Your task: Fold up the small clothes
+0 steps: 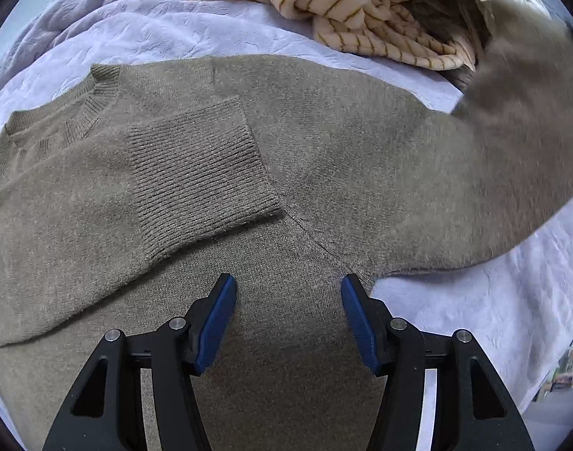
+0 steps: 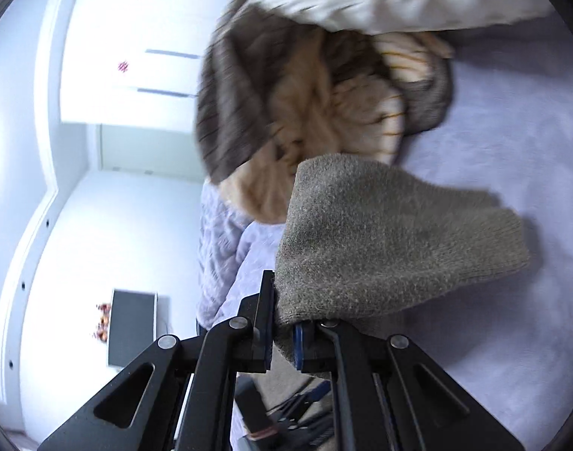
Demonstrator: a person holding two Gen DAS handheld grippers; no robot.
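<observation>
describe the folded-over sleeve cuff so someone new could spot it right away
On the lavender quilted bedspread lies a flat olive-grey knit sweater, below a heap of cream striped clothes. The ribbed sleeve cuff lies across its chest, beside the neckline; its coarse vertical ribbing stands out from the smooth knit around it.

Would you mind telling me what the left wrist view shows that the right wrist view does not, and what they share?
Only the left wrist view shows the sweater's body laid flat, its ribbed collar, one cuff folded across the chest, and the open left gripper above it.

Only the right wrist view shows the right gripper shut on the other sleeve, lifted off the bed, plus a white wardrobe and a dark box on the floor.

Both show the grey-brown sweater, the lilac bedspread and the pile of striped clothes.
</observation>
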